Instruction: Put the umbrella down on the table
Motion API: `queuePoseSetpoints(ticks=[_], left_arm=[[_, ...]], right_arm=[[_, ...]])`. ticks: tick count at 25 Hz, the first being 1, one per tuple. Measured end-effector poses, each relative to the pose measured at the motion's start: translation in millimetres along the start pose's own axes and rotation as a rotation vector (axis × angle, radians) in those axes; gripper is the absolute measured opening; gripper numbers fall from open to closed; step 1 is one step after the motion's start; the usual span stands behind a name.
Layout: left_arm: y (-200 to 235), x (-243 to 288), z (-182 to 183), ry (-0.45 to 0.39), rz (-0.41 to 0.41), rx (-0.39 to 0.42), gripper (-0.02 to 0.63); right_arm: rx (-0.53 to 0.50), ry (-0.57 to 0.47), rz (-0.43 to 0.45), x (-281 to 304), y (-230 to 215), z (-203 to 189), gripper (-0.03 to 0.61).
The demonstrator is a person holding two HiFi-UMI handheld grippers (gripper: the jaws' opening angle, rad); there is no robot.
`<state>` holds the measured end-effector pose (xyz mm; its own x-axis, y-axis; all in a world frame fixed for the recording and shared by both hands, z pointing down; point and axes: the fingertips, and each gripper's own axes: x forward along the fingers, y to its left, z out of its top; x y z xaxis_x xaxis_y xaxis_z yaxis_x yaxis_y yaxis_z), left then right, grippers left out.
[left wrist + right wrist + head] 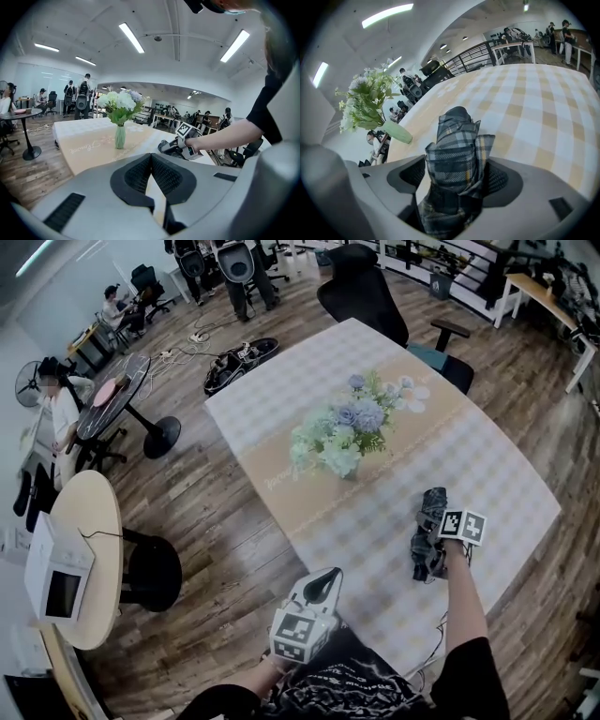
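Observation:
A folded dark plaid umbrella (432, 502) (457, 150) lies on the checked tablecloth of the table (487, 465) near its right front. It sits between the jaws of my right gripper (428, 545) (454, 176), which angles down at the table. The jaws stand open: a strip of cloth shows between the left pad (412, 176) and the umbrella, and the fabric only brushes the right pad. My left gripper (319, 589) (151, 157) hovers at the table's front edge, shut and empty. The left gripper view shows the umbrella (168, 146) low on the table under the right gripper.
A vase of pale flowers (347, 432) (119, 133) (396, 132) stands mid-table on a beige runner. A black office chair (366, 292) sits at the far side. Round tables (89, 512) and seated people are off to the left on the wooden floor.

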<state>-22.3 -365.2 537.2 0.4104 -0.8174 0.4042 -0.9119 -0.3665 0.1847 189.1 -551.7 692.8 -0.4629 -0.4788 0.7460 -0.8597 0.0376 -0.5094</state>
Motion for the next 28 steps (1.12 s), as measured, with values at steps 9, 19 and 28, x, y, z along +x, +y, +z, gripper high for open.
queuePoseSetpoints(ticks=[9, 19, 28], left_arm=[[-2, -23, -1, -0.022, -0.01, -0.041, 0.018], [-26, -41, -1, -0.066, -0.098, -0.043, 0.018], [-46, -62, -2, -0.097, -0.181, -0.023, 0.018]], right_arm=[[0.089, -0.21, 0.119, -57, 24, 26, 0.462], [0.045, -0.472, 0.258, -186, 70, 13, 0.403], [-0.149, -0.615, 0.215, -263, 113, -66, 0.377]])
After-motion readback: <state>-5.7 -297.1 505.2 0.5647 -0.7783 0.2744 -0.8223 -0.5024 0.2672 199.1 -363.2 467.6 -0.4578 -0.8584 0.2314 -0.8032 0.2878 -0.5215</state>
